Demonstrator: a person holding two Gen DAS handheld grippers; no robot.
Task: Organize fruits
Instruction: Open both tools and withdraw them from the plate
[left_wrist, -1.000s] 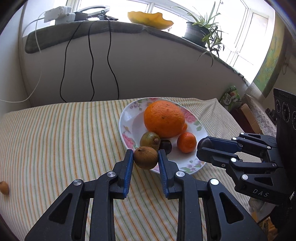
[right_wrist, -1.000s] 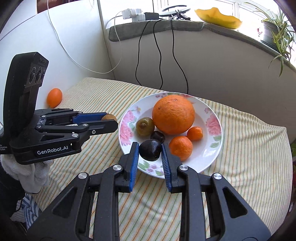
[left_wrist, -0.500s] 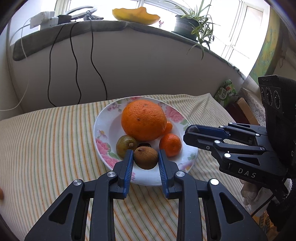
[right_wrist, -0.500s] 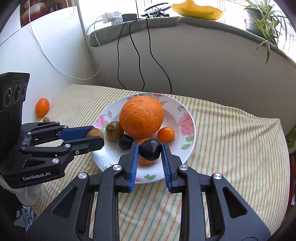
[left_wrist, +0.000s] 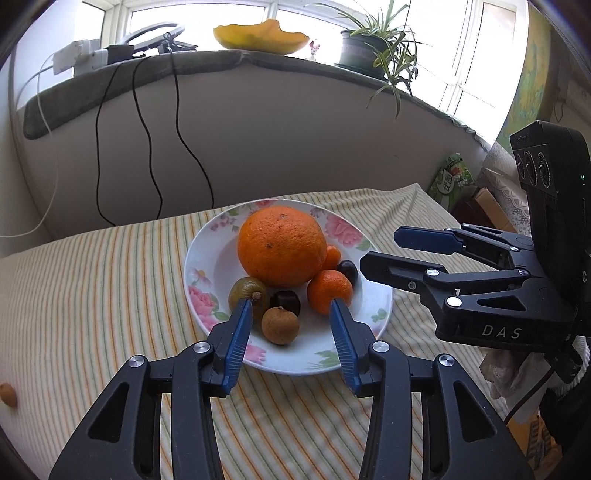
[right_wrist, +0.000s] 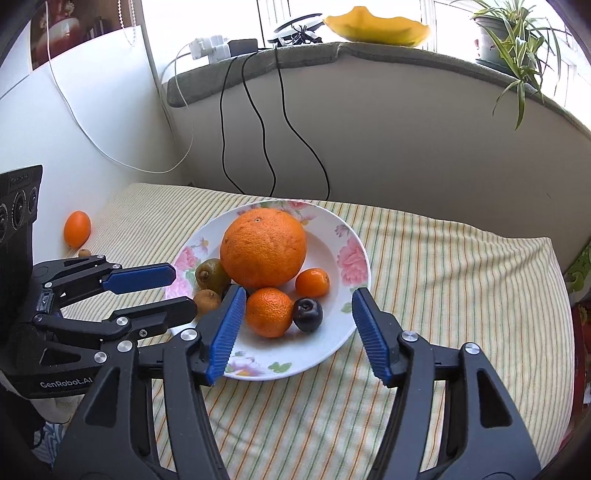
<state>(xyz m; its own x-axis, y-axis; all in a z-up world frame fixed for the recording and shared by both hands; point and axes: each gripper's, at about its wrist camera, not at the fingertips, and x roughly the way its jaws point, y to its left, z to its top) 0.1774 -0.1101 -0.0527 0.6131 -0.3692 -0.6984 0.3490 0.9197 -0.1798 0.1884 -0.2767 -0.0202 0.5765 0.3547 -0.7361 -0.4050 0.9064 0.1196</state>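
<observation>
A floral plate (left_wrist: 207, 258) (right_wrist: 351, 280) on the striped cloth holds a big orange (left_wrist: 282, 245) (right_wrist: 263, 246), two mandarins (left_wrist: 329, 290) (right_wrist: 269, 312), a green kiwi (left_wrist: 245, 293) (right_wrist: 211, 274), a brown longan (left_wrist: 280, 325) (right_wrist: 207, 300) and dark plums (left_wrist: 286, 297) (right_wrist: 307, 314). My left gripper (left_wrist: 291, 308) is open, its jaws either side of the longan lying on the plate. My right gripper (right_wrist: 298, 299) is open over the plate's front, around a mandarin and a plum. Each gripper shows in the other's view, the right (left_wrist: 384, 251) and the left (right_wrist: 183, 291).
A loose orange fruit (right_wrist: 77, 229) and a small brown fruit (right_wrist: 84, 253) lie on the cloth at far left; one shows at the left edge (left_wrist: 8, 394). Black cables (right_wrist: 258, 122) hang down the wall behind. A windowsill holds a yellow bowl (right_wrist: 376, 25) and a potted plant (left_wrist: 369, 48).
Both grippers have opened. The left let go of the brown longan and the right let go of the dark plum; both fruits now lie on the plate.
</observation>
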